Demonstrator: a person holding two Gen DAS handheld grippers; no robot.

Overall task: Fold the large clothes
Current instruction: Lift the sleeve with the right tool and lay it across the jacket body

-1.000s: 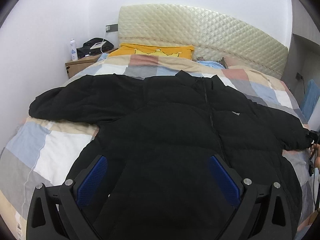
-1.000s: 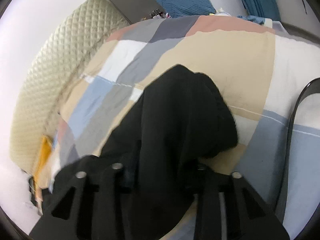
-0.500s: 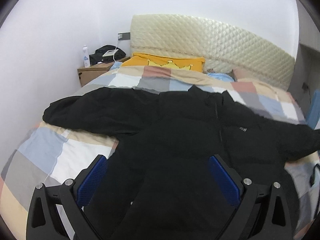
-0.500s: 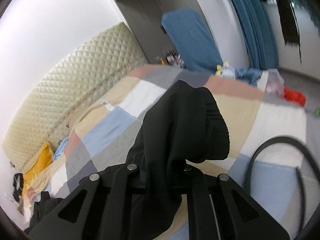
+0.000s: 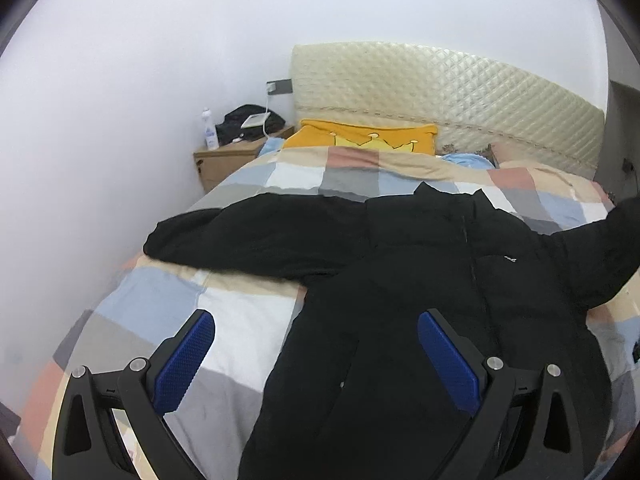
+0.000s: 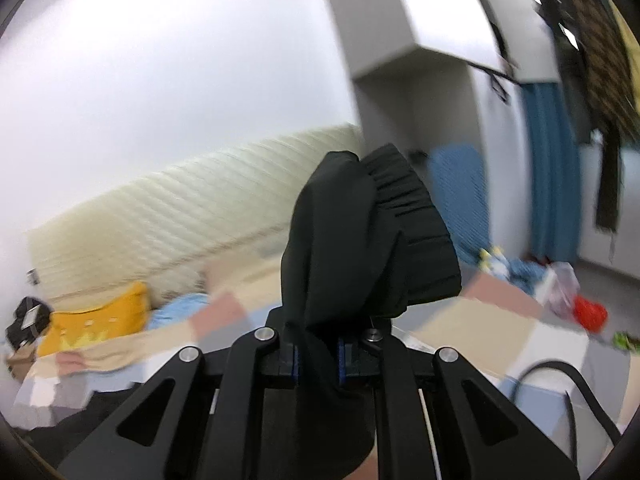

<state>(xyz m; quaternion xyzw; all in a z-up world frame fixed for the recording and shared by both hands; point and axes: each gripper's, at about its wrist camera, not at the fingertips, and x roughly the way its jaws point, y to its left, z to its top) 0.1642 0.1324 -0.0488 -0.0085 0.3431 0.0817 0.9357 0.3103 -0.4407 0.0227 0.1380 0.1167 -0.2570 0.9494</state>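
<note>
Fingers of the right gripper (image 6: 316, 362) are pinched nearly together on the ribbed cuff (image 6: 408, 216) of the black jacket's sleeve, the cloth bunched above the blue pads and standing up toward twelve o'clock in the right wrist view. The left gripper (image 5: 316, 360) has its fingers spread wide with nothing between them, hovering over the jacket's lower hem. The jacket (image 5: 420, 280) lies front up on the checked quilt (image 5: 240, 312), zip running toward the collar at twelve o'clock, one sleeve stretched flat toward nine o'clock and the other lifted off the bed at three o'clock in the left wrist view. The step in hand looks like folding that raised sleeve across the chest. To do it well, I would carry the cuff in a low arc toward nine o'clock, keep the sleeve taut enough that the padding does not crumple, and lay it square across the body before letting go; the free gripper could press the shoulder seam so the body does not drag along. Padded cloth is springy, so a firm smoothing afterward seems wise. Counted: one jacket with two sleeves, two grippers, one yellow pillow (image 5: 360, 140) at twelve o'clock, one headboard (image 5: 440, 88), one bedside table (image 5: 228, 160) at ten o'clock carrying one bottle (image 5: 210, 134).
</note>
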